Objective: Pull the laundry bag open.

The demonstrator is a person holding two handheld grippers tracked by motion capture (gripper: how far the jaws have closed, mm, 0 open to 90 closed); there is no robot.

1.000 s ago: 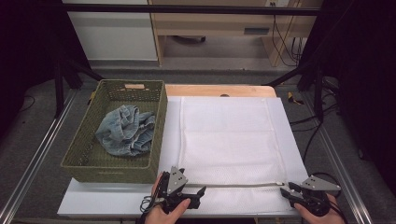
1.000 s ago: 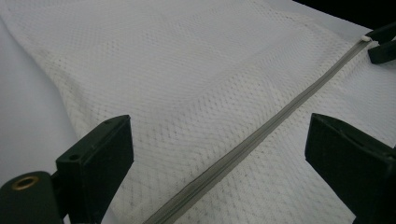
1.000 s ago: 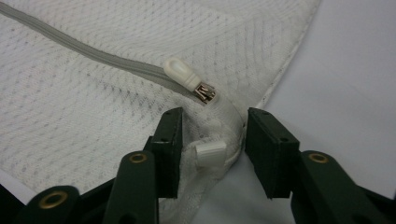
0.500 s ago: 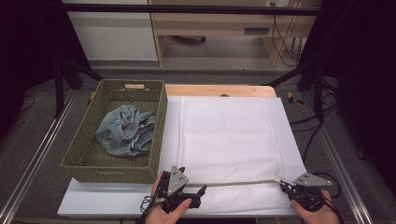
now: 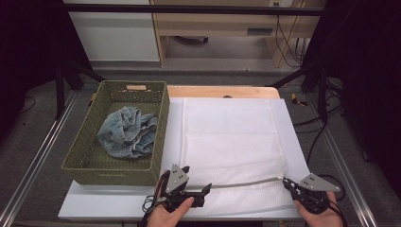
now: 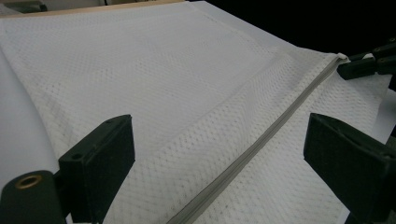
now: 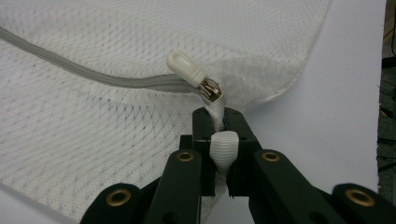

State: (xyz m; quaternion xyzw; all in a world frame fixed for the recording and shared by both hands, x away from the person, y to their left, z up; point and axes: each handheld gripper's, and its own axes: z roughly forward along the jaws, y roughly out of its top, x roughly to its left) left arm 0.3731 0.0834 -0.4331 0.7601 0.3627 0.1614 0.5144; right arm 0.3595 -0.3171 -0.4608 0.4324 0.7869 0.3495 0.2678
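moved: right hand-held gripper just pinched onto mesh bag corner tab | zipper runs left toward spread left hand-held gripper | bag flat on table, near edge

**Two black hand-held grippers, each topped with a grey plate**

Each gripper is matte black plastic. The left gripper carries a grey three-cornered plate with small dark holes, and a black cable coils beside it. The right gripper bears a similar grey plate — its cable loops away in black. Up close, the jaws are blocky, flat-faced pads on black link arms, pinned with brass-coloured eyelets. Both hands appear bare, though little of them shows at the frame edge.
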